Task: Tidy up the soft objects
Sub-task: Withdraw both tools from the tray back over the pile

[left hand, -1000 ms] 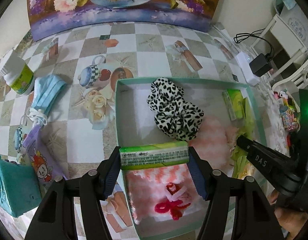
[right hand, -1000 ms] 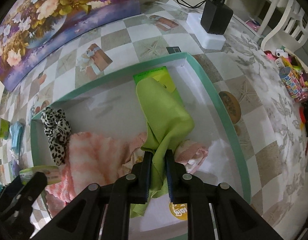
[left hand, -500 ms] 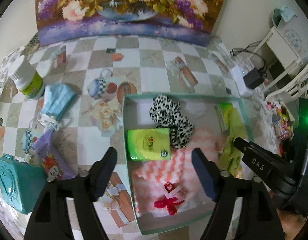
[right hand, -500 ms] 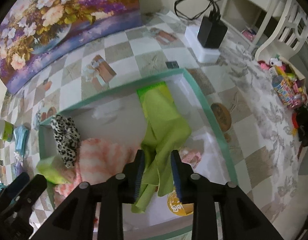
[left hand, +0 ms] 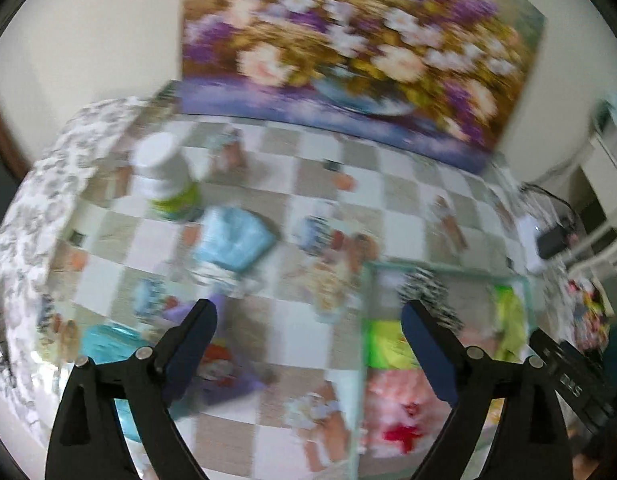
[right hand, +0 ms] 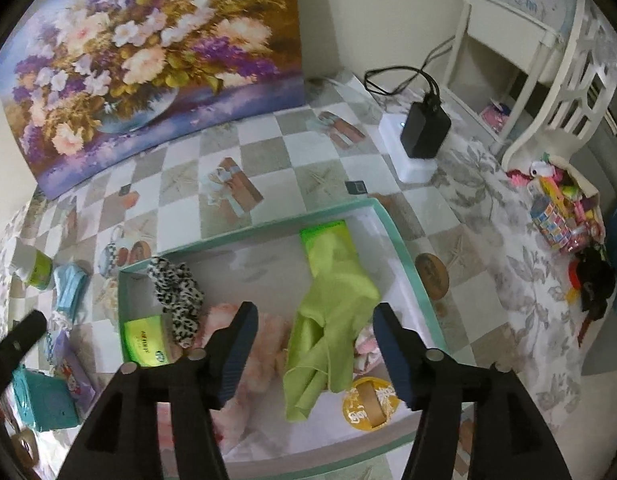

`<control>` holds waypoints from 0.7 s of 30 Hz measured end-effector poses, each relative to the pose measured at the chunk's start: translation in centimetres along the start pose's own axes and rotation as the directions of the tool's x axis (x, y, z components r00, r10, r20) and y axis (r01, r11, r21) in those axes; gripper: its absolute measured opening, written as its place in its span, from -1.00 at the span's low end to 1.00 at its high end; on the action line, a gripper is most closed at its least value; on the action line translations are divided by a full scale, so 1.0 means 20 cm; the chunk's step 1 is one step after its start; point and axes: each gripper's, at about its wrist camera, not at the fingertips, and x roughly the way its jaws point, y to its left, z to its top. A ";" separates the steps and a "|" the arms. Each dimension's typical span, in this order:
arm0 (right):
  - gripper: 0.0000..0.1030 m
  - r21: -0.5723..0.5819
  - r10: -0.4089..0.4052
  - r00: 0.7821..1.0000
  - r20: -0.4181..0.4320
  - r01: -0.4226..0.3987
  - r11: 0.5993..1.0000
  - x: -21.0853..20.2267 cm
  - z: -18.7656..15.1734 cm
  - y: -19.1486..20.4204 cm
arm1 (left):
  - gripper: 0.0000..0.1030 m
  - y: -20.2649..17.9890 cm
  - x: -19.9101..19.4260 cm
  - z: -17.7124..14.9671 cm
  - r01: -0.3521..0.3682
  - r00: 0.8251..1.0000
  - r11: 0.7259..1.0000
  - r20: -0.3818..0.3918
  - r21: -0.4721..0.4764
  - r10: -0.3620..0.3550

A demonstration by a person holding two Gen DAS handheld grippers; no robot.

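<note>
Right wrist view: right gripper (right hand: 315,322) opening above green cloth (right hand: 328,320) lying in teal box (right hand: 400,240); left gripper (left hand: 308,320) opening, empty.

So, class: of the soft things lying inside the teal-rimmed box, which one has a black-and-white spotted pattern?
The leopard-print scrunchie, near the box's far left corner. The green cloth is plain and the fluffy pink fabric is unspotted.

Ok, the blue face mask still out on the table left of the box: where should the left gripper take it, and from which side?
Come from above onto the blue face mask, pinching across its narrow pleated body near the middle. It lies flat on the checkered table, so there is no edge to get under. Keep clear of the white bottle beside it. The left gripper holds nothing, its jaws opening.
</note>
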 end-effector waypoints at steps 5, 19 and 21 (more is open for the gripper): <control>0.53 -0.032 0.015 1.000 -0.006 -0.016 0.999 0.01 -0.01 0.07 | 0.92 0.27 0.00 0.03 -0.084 0.996 0.991 0.016 -0.100 0.086; 0.95 -0.143 0.085 0.996 -0.017 -0.086 0.986 0.01 -0.06 0.33 | 0.94 0.77 0.04 0.00 -0.214 0.977 0.937 -0.064 -0.276 0.204; 0.95 -0.165 0.103 0.994 -0.022 -0.105 0.981 0.00 -0.07 0.38 | 0.94 0.82 0.03 -0.01 -0.234 0.972 0.928 -0.073 -0.291 0.223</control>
